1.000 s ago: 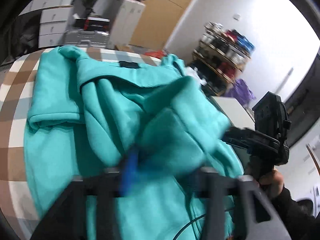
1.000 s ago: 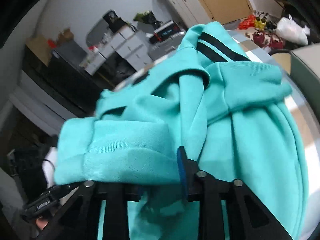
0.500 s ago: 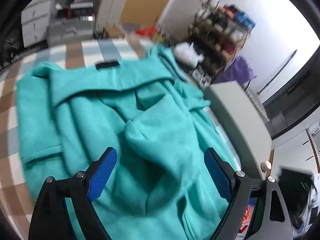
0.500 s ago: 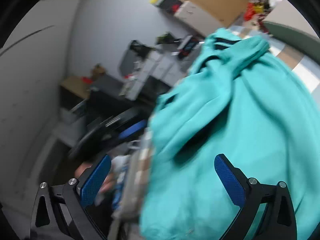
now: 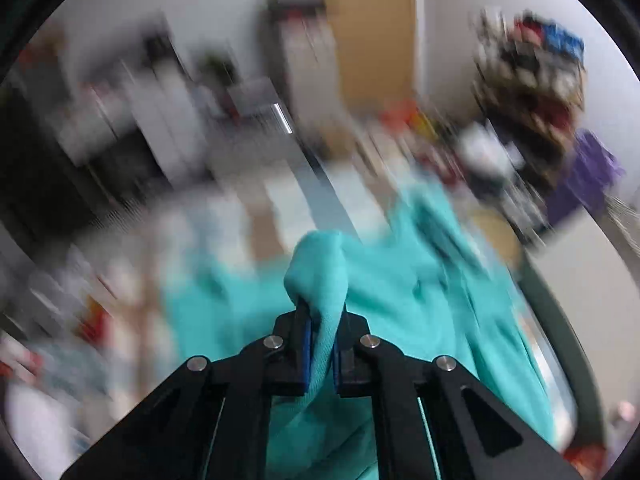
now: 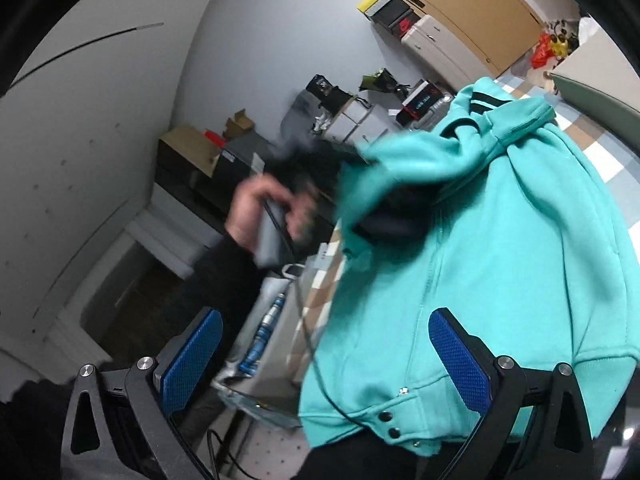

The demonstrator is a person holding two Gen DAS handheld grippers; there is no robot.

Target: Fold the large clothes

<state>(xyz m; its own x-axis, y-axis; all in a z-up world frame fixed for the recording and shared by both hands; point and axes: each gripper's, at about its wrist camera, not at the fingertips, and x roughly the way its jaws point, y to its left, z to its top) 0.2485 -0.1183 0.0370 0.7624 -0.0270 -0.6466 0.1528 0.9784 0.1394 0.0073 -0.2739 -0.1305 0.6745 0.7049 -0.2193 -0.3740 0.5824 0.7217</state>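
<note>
The left wrist view looks forward and downward along its gripper's fingers, close over the teal garment [image 5: 404, 280], the blurred room beyond. The right wrist view looks nearly level from the table edge [image 6: 320, 292], close beside the same garment. Both views share the garment and checked table.

The room is bright with soft, even light, but the left wrist view is smeared with blur except the sharp left claw [image 5: 320, 340], while the right wrist view is clear, blurry only around the hand [image 6: 264, 216], with round dark edges bending everything.
</note>
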